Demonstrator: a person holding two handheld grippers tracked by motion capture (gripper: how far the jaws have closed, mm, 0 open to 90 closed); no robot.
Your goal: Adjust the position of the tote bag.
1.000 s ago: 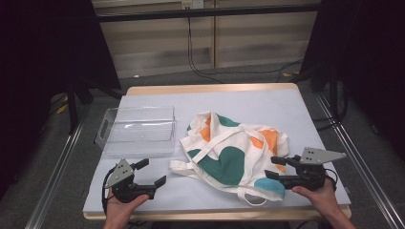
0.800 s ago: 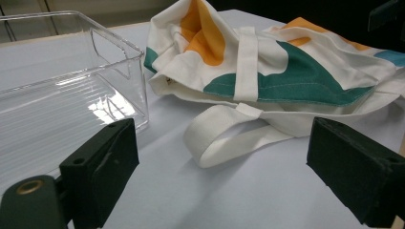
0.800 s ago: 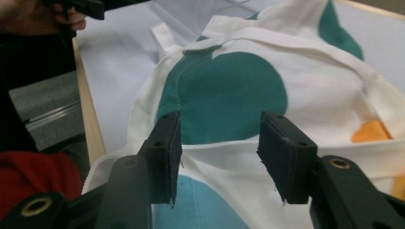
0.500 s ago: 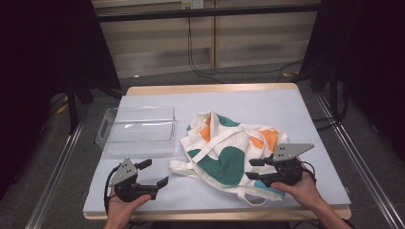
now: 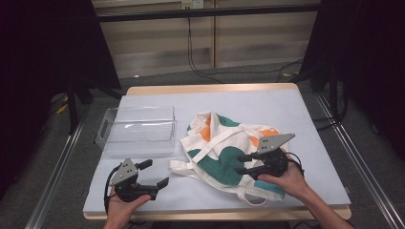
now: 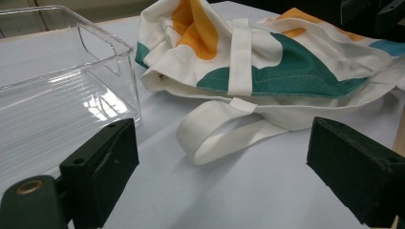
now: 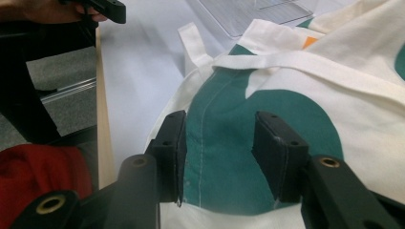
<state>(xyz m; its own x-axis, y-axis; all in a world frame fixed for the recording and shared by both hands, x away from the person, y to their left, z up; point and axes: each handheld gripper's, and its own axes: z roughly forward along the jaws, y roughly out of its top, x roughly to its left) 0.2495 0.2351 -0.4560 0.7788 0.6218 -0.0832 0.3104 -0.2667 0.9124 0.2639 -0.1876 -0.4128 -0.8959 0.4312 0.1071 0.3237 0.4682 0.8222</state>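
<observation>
Item 1: cloth tote bag (image 5: 229, 148), white with green and orange patches, lying crumpled on the right half of the surface (image 5: 286, 109), near its front edge. White strap loop (image 6: 215, 131) trails off the bag's left side onto bare surface; a second strap loop (image 5: 253, 196) lies at the front edge by the right hand.

Item 2: clear plastic bin (image 5: 136, 130), left of the bag and just beside it, upright, nothing seen inside.

Item 3: right gripper (image 5: 242, 164), held in the right hand (image 5: 286, 179). Compared with a second ago it has moved leftward from the bag's right edge to over the bag's green patch (image 7: 224, 143). Jaws have just been closing and are now partly spread, one on each side of a stretch of green cloth; the right gripper view shows the cloth lying between them, pads not seen pressing on it.

Item 4: left gripper (image 5: 155, 174), held in the left hand (image 5: 125, 207) at the front left of the surface, in the same place as a second ago. Jaws spread wide, nothing between them; the left gripper view looks across bare surface at the strap loop and the bin's near corner, both apart from the jaws
</observation>
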